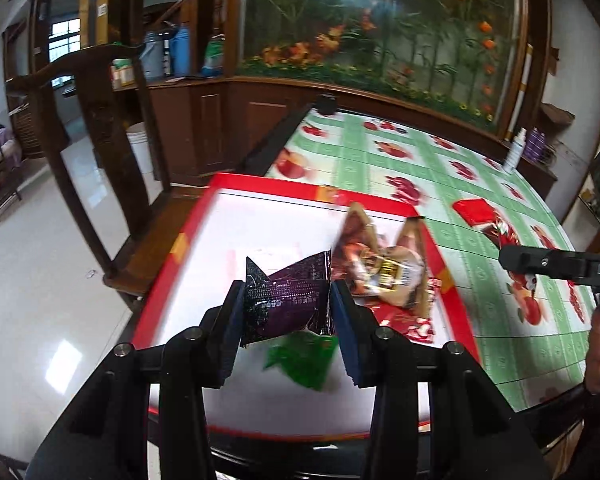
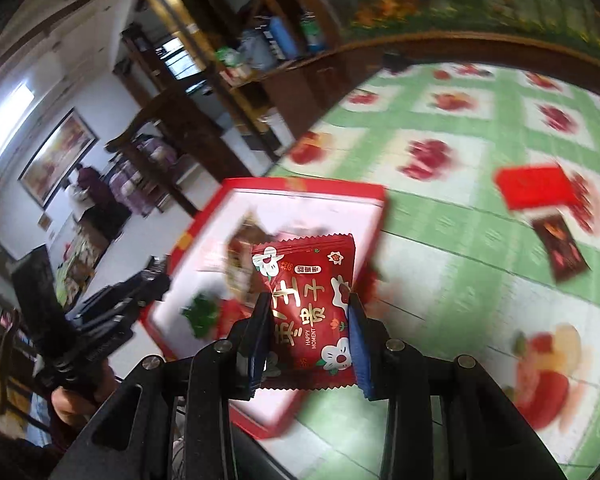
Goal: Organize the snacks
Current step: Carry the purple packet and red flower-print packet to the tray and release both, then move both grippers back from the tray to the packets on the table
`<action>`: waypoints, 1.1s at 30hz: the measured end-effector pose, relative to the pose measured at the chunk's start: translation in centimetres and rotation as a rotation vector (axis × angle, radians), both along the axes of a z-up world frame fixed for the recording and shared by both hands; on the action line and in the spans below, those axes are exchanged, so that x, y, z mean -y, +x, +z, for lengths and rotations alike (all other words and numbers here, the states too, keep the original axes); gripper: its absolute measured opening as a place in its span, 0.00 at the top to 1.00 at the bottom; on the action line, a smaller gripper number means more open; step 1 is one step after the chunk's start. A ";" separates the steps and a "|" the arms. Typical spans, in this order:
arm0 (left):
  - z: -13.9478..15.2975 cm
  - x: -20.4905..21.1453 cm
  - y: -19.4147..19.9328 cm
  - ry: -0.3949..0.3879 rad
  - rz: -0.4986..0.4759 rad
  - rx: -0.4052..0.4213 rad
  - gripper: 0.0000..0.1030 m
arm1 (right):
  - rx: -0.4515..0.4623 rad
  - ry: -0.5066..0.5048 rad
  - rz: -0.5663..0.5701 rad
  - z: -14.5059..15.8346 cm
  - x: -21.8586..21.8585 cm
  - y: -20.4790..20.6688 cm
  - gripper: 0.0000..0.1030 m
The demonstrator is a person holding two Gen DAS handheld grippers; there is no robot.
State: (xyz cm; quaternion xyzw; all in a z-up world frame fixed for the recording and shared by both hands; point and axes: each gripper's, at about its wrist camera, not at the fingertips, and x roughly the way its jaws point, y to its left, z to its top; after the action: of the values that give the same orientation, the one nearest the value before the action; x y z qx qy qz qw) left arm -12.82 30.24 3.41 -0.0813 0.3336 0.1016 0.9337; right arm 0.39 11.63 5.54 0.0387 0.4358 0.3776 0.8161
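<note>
Clamping a dark purple packet (image 1: 286, 300) between its pads, the left gripper (image 1: 288, 322) hangs over the red-rimmed tray (image 1: 236, 186). The right gripper (image 2: 308, 332) pinches a red snack packet (image 2: 310, 304) near the tray's corner (both views are blurred). Brown packets (image 1: 380, 260) and a green one (image 1: 300, 356) already lie inside. Step in hand: carrying to the tray; next, lowering each packet over bare tray floor, then releasing.
</note>
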 end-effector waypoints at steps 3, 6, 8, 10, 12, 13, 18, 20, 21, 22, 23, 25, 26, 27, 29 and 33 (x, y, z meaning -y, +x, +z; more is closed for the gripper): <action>-0.2 -1.0 -0.1 0.002 0.024 -0.002 0.61 | 0.040 -0.003 0.044 1.1 -2.9 -0.8 0.65; -0.6 -1.7 -0.1 -0.008 0.036 -0.008 0.61 | 0.078 -0.009 0.091 1.8 -6.0 -1.7 0.65; -0.7 -2.1 -0.3 -0.010 0.040 -0.009 0.60 | 0.088 -0.015 0.112 1.8 -7.5 -2.0 0.65; -1.0 -2.3 -0.2 -0.016 0.038 -0.019 0.60 | 0.099 -0.029 0.141 1.6 -9.5 -2.4 0.65; -1.1 -2.5 -0.3 -0.012 0.040 -0.021 0.60 | 0.109 -0.043 0.154 1.1 -10.7 -2.6 0.65; -1.1 -2.6 -0.5 -0.012 0.041 -0.021 0.60 | 0.109 -0.050 0.163 0.8 -11.3 -2.7 0.65; -1.3 -3.1 -0.6 -0.012 0.044 -0.030 0.59 | 0.117 -0.084 0.183 -0.5 -13.3 -3.0 0.62; -1.2 -3.0 -0.7 -0.007 0.045 -0.029 0.50 | 0.128 -0.078 0.181 -0.5 -13.2 -3.0 0.61; -1.1 -3.0 -0.7 -0.001 0.051 -0.025 0.47 | 0.129 -0.071 0.181 -0.5 -13.0 -2.9 0.60; -1.0 -2.9 -0.8 0.004 0.054 -0.019 0.44 | 0.131 -0.062 0.178 -0.4 -12.8 -2.9 0.56; -0.9 -2.9 -0.8 0.007 0.055 -0.011 0.43 | 0.129 -0.050 0.174 -0.2 -12.5 -2.8 0.49; -0.6 -3.0 -0.9 0.007 0.059 -0.003 0.42 | 0.131 -0.019 0.159 0.2 -11.5 -2.3 0.47; -0.5 -3.0 -0.9 0.007 0.057 -0.001 0.42 | 0.142 -0.003 0.145 0.4 -10.8 -2.1 0.46; -0.5 -2.9 -0.8 0.011 0.054 -0.001 0.42 | 0.150 0.013 0.128 0.7 -9.9 -1.8 0.46; -0.5 -2.6 -0.6 0.020 0.055 -0.008 0.42 | 0.139 0.042 0.101 0.9 -8.4 -0.9 0.46; -0.2 -1.4 -0.2 0.028 0.027 -0.010 0.42 | 0.148 0.064 0.022 0.7 -4.1 0.5 0.42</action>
State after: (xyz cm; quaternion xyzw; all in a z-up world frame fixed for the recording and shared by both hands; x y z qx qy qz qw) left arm -12.99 31.66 3.25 -0.0723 0.3359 0.1194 0.9315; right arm 0.88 15.70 6.21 0.0319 0.3626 0.4021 0.8401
